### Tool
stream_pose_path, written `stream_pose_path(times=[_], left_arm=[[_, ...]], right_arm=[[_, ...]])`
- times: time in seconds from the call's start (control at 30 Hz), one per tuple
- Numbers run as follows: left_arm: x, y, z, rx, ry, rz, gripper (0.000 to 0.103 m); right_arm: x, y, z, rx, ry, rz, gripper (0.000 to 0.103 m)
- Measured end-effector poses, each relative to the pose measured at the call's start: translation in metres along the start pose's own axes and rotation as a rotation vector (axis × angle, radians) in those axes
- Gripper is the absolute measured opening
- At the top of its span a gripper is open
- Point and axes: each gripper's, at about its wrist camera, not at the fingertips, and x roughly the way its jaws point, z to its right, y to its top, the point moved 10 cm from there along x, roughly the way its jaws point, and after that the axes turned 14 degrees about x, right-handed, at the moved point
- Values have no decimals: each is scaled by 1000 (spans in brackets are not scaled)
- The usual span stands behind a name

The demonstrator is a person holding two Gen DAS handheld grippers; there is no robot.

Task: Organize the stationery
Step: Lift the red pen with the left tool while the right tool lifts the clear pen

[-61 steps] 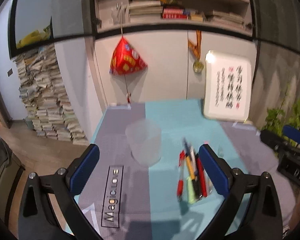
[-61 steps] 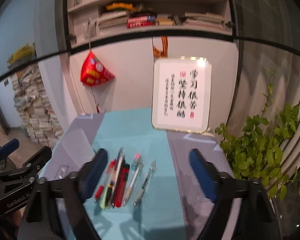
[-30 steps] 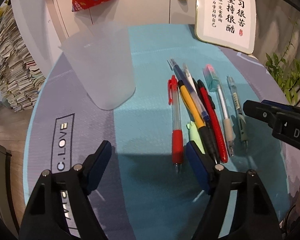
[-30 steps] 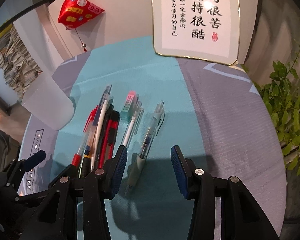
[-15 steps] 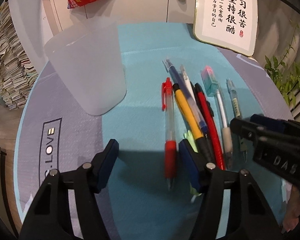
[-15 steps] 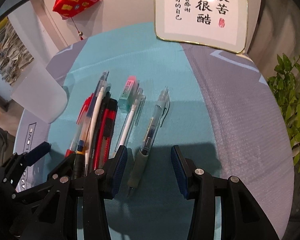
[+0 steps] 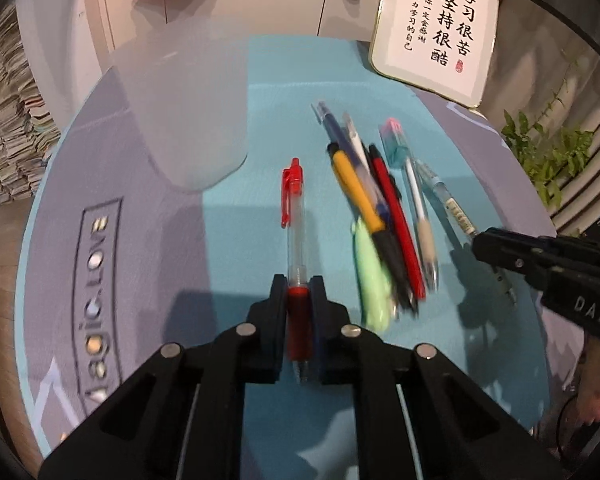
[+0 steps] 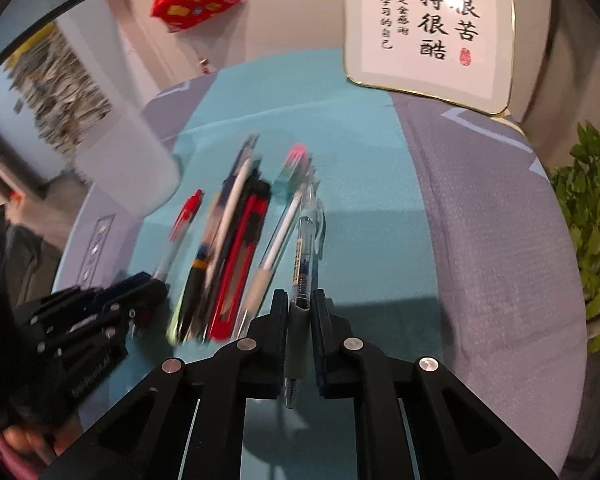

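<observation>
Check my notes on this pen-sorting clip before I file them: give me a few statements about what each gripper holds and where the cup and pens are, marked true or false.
1. The left gripper is shut on the red-capped clear pen. True.
2. The right gripper is open above the mat. False: it is shut on the clear pen with the grey grip.
3. The frosted translucent plastic cup holds several pens. False: no pens show in it.
4. The pale green highlighter lies on the teal mat beside the yellow-and-black pen. True.
5. The framed calligraphy plaque lies flat under the pens. False: it stands at the mat's far edge.
</observation>
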Motion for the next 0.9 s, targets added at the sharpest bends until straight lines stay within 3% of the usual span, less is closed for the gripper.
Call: stream_pose_path(times=[0.27, 0.37, 0.4, 0.47, 0.53, 0.9], left_arm=[[-22, -45, 0, 63, 17, -51, 9], [-28, -49, 2, 93, 31, -42, 12], [-27, -47, 3, 98, 32, -38, 15], [-27, -41, 3, 89, 30, -24, 44], [-29, -34, 1, 82, 49, 1, 53], [-8, 4, -7, 67, 62, 11, 51]], right_arm=[[-10, -41, 17, -91, -21, -83, 12], [-13, -44, 17, -120, -25, -68, 12], [-14, -42, 16, -130, -36, -53, 13], [-13, -37, 14, -137, -52, -34, 31], [-13, -32, 10, -138, -49, -21, 47], [5, -1, 4, -65, -43, -10, 47]])
